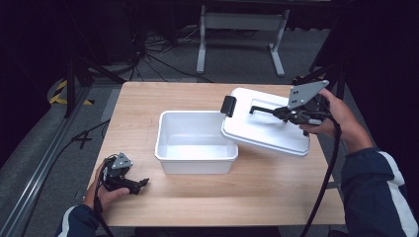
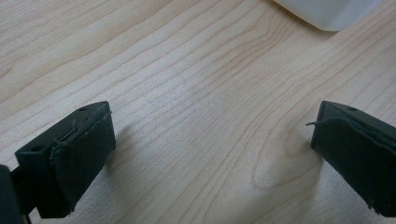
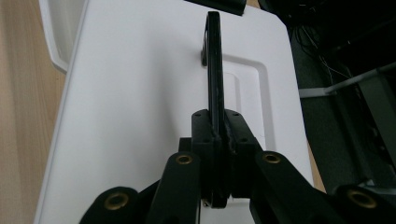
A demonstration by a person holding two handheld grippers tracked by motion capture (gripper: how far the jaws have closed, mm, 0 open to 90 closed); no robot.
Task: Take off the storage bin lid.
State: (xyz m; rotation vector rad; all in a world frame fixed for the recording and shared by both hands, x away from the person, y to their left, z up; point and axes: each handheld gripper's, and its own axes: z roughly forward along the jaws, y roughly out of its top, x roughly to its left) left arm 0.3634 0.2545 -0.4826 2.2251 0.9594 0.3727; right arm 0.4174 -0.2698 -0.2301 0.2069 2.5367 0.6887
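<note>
An open white plastic bin (image 1: 195,142) stands in the middle of the wooden table (image 1: 148,98). Its white lid (image 1: 267,123) hangs tilted over the bin's right rim, a black latch (image 1: 229,105) at its left end. My right gripper (image 1: 280,113) is shut on the lid's black handle (image 3: 214,60), which stands edge-on between the pads in the right gripper view. The lid (image 3: 154,93) spreads below the jaws there. My left gripper (image 1: 143,182) rests low at the table's front left, jaws wide apart over bare wood (image 2: 201,116), nothing between them.
A corner of the bin (image 2: 327,11) shows at the top of the left gripper view. Beyond the table's far edge are a white table frame (image 1: 241,29) and floor cables (image 1: 158,59). A rail (image 1: 44,163) runs along the left.
</note>
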